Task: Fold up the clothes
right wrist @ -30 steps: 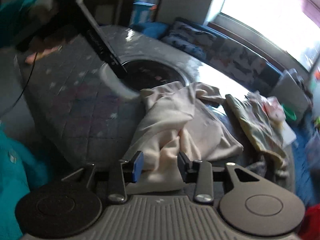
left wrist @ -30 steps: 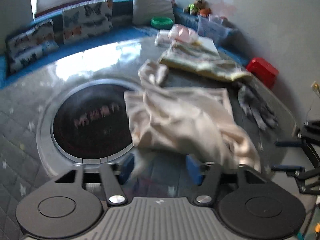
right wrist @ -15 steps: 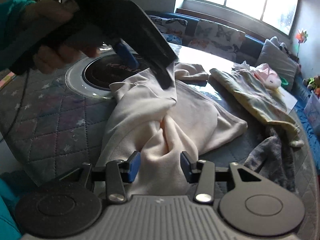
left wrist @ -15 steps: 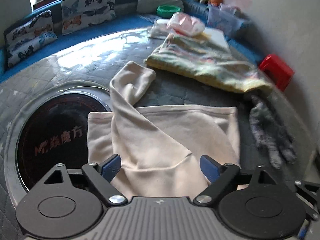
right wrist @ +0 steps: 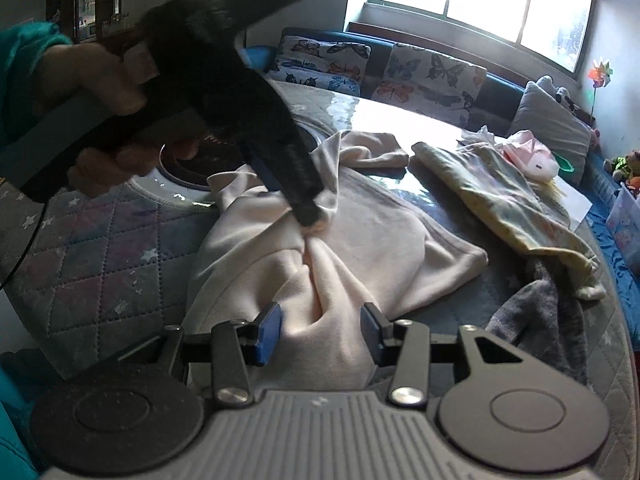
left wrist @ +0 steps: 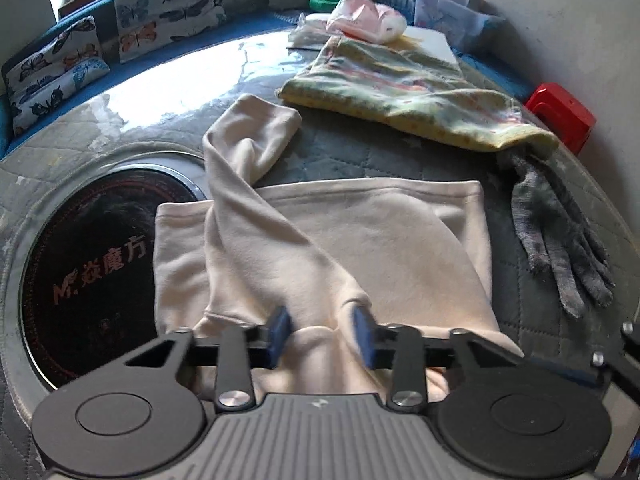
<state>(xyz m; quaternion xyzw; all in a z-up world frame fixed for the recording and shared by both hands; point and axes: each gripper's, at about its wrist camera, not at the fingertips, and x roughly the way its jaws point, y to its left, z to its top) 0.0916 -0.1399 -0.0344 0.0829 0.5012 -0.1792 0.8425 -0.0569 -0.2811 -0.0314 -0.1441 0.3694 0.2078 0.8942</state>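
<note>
A cream long-sleeved top [left wrist: 360, 240] lies rumpled on the quilted grey table [left wrist: 360, 152]; one sleeve [left wrist: 248, 148] runs toward the far side. My left gripper [left wrist: 322, 334] has closed on a bunched fold of the top at its near part; in the right wrist view its tip [right wrist: 308, 214] presses into the cloth. My right gripper [right wrist: 318, 334] is over the near bunch of the cream top [right wrist: 320, 280], with cloth between its pads, which stand a little apart.
A round black inset with red lettering [left wrist: 92, 264] lies left of the top. A yellow-green patterned cloth [left wrist: 400, 88] and a grey knitted garment [left wrist: 560, 240] lie at the right. Butterfly cushions [left wrist: 168, 0] line the bench behind. A red box [left wrist: 560, 112] stands at far right.
My left gripper's jaws have gone from wide open to closed on a fold of the cream top. The right gripper stays at the near bunch, jaws slightly wider.
</note>
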